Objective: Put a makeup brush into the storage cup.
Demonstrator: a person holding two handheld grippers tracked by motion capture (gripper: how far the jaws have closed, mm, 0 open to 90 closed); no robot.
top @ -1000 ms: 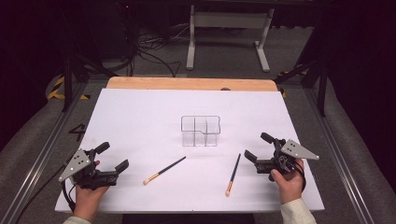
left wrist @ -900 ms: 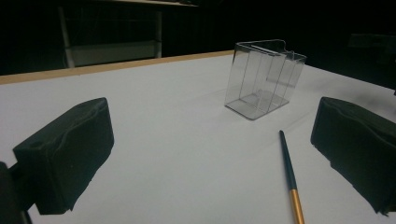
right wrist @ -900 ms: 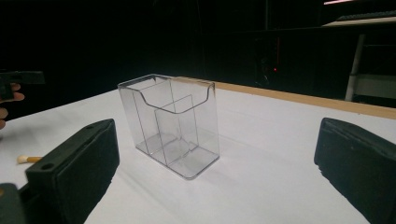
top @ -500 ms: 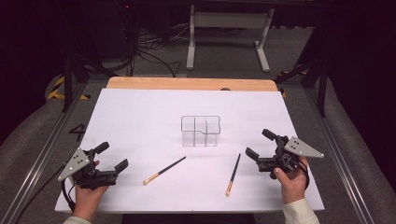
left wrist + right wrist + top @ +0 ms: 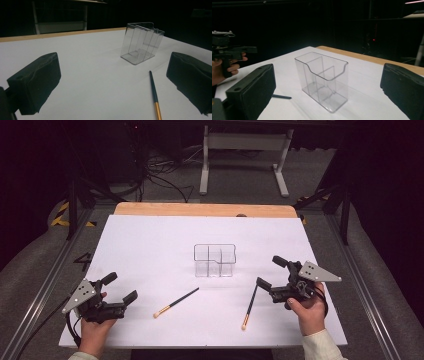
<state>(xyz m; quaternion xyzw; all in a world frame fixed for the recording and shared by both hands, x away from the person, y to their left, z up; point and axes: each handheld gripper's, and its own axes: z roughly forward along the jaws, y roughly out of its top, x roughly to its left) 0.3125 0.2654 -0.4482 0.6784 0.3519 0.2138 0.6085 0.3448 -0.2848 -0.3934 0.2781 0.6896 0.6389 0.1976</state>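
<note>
The clear organiser [image 5: 215, 260] is the largest piece and the most likely to suffer: it stands upright and empty, ahead of and between the two grippers, its long axis running across the table [image 5: 150, 245] and its open top facing up. Being light and unweighted, I judge it could slide or tip if a brush end catches its rim or a jaw nudges a wall.

The right gripper [image 5: 273, 275] has its jaws spread wide and holds nothing. Just beside its lower jaw lies the right brush [image 5: 250, 300], long axis running away from the person, pale bristle end toward the near edge, dark handle tip near the jaw. A pinch taken so near the tip could let the brush swing or drop.

The left gripper [image 5: 121, 288] is likewise spread and empty. The left brush [image 5: 176, 302] lies to its right, well apart, slanted, handle toward the organiser, bristles toward the gripper. Thin and flat on the sheet, it could roll or skid from closing jaws.
</note>
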